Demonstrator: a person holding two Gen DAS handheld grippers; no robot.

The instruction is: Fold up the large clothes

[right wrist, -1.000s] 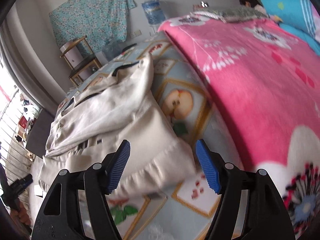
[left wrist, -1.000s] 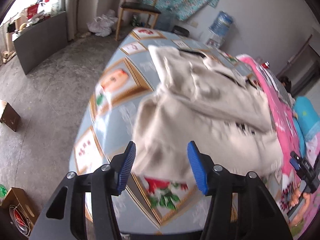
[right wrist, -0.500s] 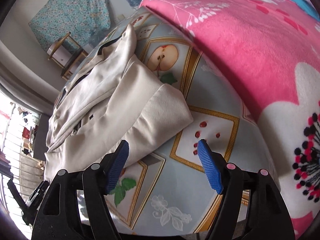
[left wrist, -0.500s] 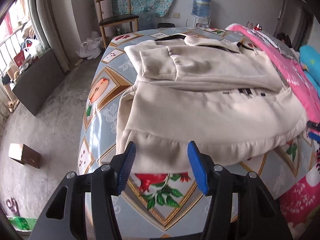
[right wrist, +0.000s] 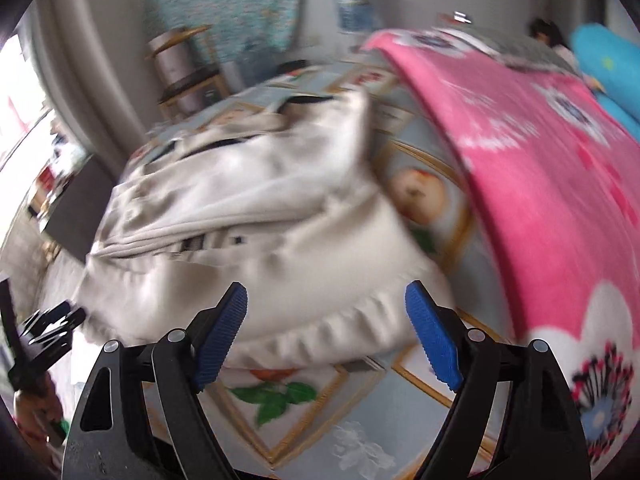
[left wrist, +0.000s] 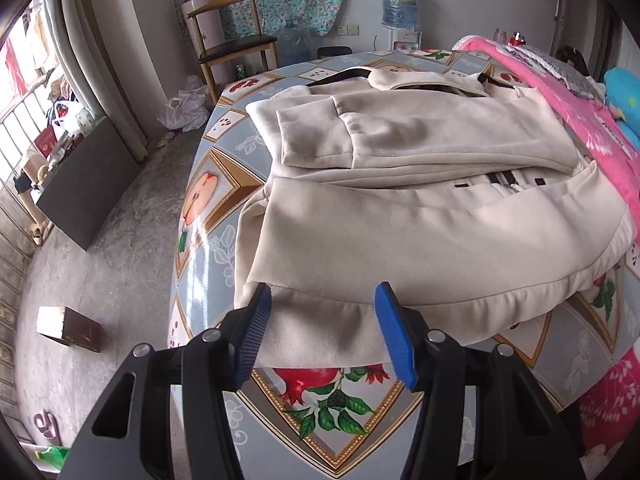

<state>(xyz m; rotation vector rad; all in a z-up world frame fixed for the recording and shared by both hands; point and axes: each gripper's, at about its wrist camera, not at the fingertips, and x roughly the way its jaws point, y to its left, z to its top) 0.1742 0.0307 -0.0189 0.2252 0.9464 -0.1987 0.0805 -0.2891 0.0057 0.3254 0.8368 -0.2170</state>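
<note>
A cream zip jacket (left wrist: 420,216) lies on the fruit-patterned table (left wrist: 208,216), its sleeves folded across the chest and its ribbed hem nearest me. My left gripper (left wrist: 324,332) hovers open over the hem's left corner; its blue pads (left wrist: 256,332) stand apart, with cloth showing between them but not pinched. In the blurred right wrist view the jacket (right wrist: 256,216) fills the middle. My right gripper (right wrist: 326,336) is over the hem's right end with its jaws opening, not pressing the cloth. The left gripper (right wrist: 44,332) shows at that view's far left edge, held by a hand.
A pink flowered blanket (right wrist: 560,184) covers the bed against the table's right side. Beyond the table stand a wooden chair (left wrist: 232,44) and a water dispenser (left wrist: 400,4). A dark cabinet (left wrist: 84,188) and a small box (left wrist: 68,326) are on the concrete floor at left.
The left view has levelled out and the left gripper now sits closer over the hem. The right gripper swung from the bare table back over the jacket's hem, and its jaws widened.
</note>
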